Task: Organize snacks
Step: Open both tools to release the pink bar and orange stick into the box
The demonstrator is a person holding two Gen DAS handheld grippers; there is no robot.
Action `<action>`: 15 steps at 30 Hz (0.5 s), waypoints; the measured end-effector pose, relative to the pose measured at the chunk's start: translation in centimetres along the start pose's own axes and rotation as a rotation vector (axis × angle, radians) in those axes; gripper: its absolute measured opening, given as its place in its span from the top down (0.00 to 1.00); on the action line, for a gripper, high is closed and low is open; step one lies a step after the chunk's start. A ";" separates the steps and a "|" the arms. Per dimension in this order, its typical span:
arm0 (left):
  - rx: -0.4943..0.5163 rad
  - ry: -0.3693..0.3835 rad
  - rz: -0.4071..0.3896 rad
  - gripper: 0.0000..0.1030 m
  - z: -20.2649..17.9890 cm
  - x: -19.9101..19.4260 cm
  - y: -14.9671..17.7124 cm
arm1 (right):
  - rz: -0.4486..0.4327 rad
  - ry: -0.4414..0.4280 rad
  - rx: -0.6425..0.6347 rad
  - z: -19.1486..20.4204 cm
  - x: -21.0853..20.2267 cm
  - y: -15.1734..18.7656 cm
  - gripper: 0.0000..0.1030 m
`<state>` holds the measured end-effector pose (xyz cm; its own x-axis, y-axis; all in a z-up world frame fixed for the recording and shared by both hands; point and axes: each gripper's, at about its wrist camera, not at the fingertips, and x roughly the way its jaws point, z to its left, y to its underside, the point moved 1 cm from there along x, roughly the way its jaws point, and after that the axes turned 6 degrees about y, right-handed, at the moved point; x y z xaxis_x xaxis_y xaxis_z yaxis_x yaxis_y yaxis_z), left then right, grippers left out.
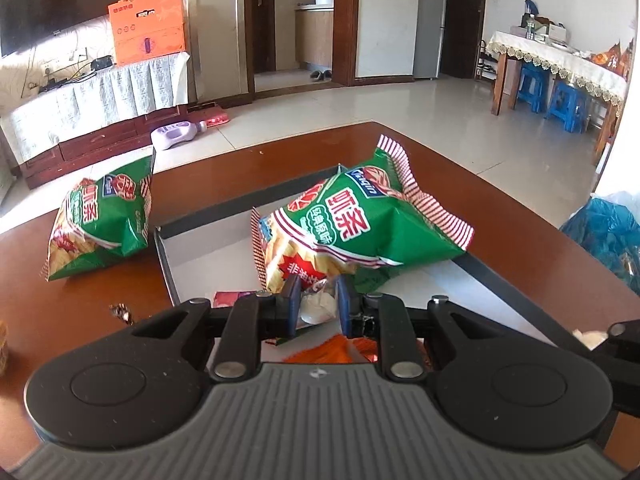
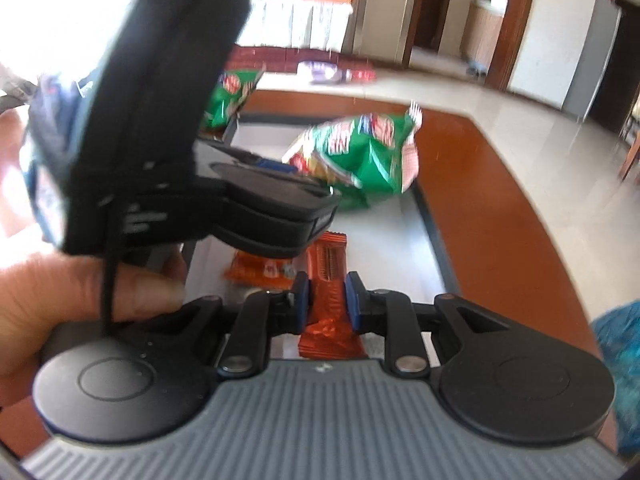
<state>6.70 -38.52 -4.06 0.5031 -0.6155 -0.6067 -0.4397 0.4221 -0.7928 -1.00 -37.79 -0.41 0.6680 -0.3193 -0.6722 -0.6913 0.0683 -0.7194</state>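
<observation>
Snacks going into your tray on the brown table (image 1: 460, 168)

Your grey tray (image 1: 496, 276) holds the green chip bag (image 1: 360, 224), pinched at its corner by your left gripper (image 1: 318, 300); your right gripper (image 2: 326, 300) is clamped on an orange snack bar (image 2: 326, 280) over the tray.

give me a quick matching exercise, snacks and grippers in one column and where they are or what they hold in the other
Things:
1. left gripper
2. right gripper
3. second green chip bag
4. orange cardboard box

Places or states:
A. on the brown table, outside the tray
B. on the white-covered cabinet by the wall
C. shut on the green chip bag over the tray
D. shut on the orange snack bar

Pairs: 1-C, 2-D, 3-A, 4-B
</observation>
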 end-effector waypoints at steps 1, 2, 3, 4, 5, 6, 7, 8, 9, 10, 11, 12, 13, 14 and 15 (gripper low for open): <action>0.014 -0.008 0.001 0.77 0.0 0.2 -0.2 | -0.003 -0.004 -0.002 0.0 0.2 -0.2 0.78; 0.026 -0.019 0.000 0.77 0.1 0.4 -0.4 | 0.002 -0.009 0.005 -0.2 0.4 -0.2 0.78; 0.033 -0.026 -0.002 0.77 0.1 0.7 -0.5 | 0.009 -0.012 0.008 -0.3 0.6 -0.2 0.78; 0.034 -0.033 -0.003 0.77 0.1 0.8 -0.5 | 0.011 -0.013 0.009 -0.3 0.8 -0.3 0.78; 0.031 -0.035 -0.006 0.77 0.2 0.9 -0.5 | 0.010 -0.011 0.008 -0.3 0.9 -0.3 0.78; 0.028 -0.032 -0.006 0.77 0.3 1.0 -0.6 | 0.011 -0.012 0.007 -0.4 1.0 -0.3 0.78; 0.028 -0.033 -0.005 0.77 0.3 1.1 -0.8 | 0.012 -0.014 0.007 -0.4 1.1 -0.4 0.78; 0.029 -0.037 -0.006 0.76 0.3 1.1 -0.9 | 0.012 -0.015 0.008 -0.4 1.2 -0.4 0.78; 0.031 -0.040 -0.005 0.76 0.3 1.1 -0.9 | 0.012 -0.015 0.008 -0.4 1.3 -0.3 0.78; 0.034 -0.042 -0.005 0.74 0.3 1.0 -0.8 | 0.011 -0.013 0.010 -0.4 1.4 -0.3 0.78; 0.036 -0.049 -0.005 0.68 0.3 1.0 -0.8 | 0.008 -0.009 0.015 -0.7 1.2 0.3 0.78; 0.035 -0.058 -0.007 0.64 0.2 0.9 -0.8 | 0.006 -0.002 0.023 -0.8 1.0 0.9 0.78; 0.034 -0.062 -0.009 0.53 0.3 0.7 -0.8 | 0.005 -0.001 0.030 -0.9 0.9 0.8 0.77; 0.031 -0.068 -0.009 0.42 0.4 0.6 -0.7 | 0.001 -0.006 0.038 -0.8 0.5 1.0 0.77; 0.031 -0.072 -0.015 0.39 0.5 0.4 -0.7 | -0.005 -0.009 0.049 -0.9 0.2 1.1 0.77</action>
<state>7.57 -38.75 -3.75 0.5626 -0.5729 -0.5961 -0.4091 0.4337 -0.8028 -1.85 -38.65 -1.15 0.6739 -0.3111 -0.6702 -0.6739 0.1130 -0.7301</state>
